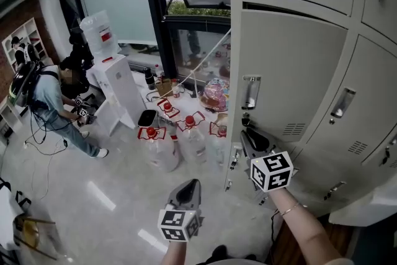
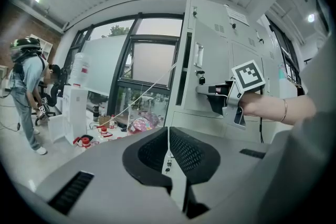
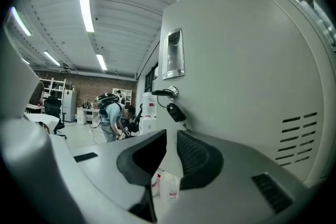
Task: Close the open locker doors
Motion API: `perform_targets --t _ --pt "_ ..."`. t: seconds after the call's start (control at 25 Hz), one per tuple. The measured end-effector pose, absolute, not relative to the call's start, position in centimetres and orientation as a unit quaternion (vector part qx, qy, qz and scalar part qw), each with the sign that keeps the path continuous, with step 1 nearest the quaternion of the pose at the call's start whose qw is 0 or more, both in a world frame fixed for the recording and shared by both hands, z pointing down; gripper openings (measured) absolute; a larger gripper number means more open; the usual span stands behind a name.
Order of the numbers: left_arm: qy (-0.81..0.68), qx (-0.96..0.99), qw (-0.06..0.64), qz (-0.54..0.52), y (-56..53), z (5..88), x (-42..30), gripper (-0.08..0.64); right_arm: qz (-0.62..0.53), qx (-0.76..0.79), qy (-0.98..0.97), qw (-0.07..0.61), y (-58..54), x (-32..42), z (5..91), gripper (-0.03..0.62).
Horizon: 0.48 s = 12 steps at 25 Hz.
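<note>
Left gripper (image 2: 168,134): pads together, or so nearly that only a hairline shows. Nothing between them. It hangs low and well short of the lockers.

Right gripper (image 3: 169,139): jaws slightly apart with a narrow slot between the pads. Nothing is in the slot; only floor clutter shows through it. It is not gripping anything.

Locker door (image 3: 247,76): stands ajar just ahead of the right jaws and to their right, filling that side of the right gripper view. The recessed handle (image 3: 175,54) is above the jaw line. The hasp and a dark padlock (image 3: 176,112) hang just over the jaw tips. Vent slots (image 3: 296,139) sit off to the right.

Handling (judgement):
- Thin painted sheet steel, so light and stiff, and it should swing freely on its hinges.
- The smooth face would be slippery under the pads.
- Better pushed than pinched, with the jaws laid flat on the free edge beside the handle, away from the hinge side.
- The padlock dangles loose and could swing or catch.

Farther out, beyond and left of both jaws:
- water bottles (image 1: 162,149) with red caps standing on the floor
- a white water dispenser (image 1: 118,80)
- a person (image 1: 53,102) bent over, wearing a backpack

Writing: none can be read. The labels on the bottles and the dispenser show red, but their print is too small to make out. The cubes on the grippers carry only square black-and-white markers.
</note>
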<state>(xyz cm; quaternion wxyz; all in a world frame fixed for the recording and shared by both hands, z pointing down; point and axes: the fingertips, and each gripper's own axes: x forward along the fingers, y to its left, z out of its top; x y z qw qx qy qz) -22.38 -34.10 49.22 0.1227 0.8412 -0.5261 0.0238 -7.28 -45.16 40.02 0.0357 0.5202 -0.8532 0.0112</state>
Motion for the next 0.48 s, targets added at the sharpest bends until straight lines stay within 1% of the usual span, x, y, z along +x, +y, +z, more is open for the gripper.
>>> perform_targets --t 0.48 --pt "-0.534 0.836 0.127 0.026 -35.2 49.8 -23.1 0.021 0.019 0.559 -0.826 0.068 -49.4 -4.9 41.5 0.049"
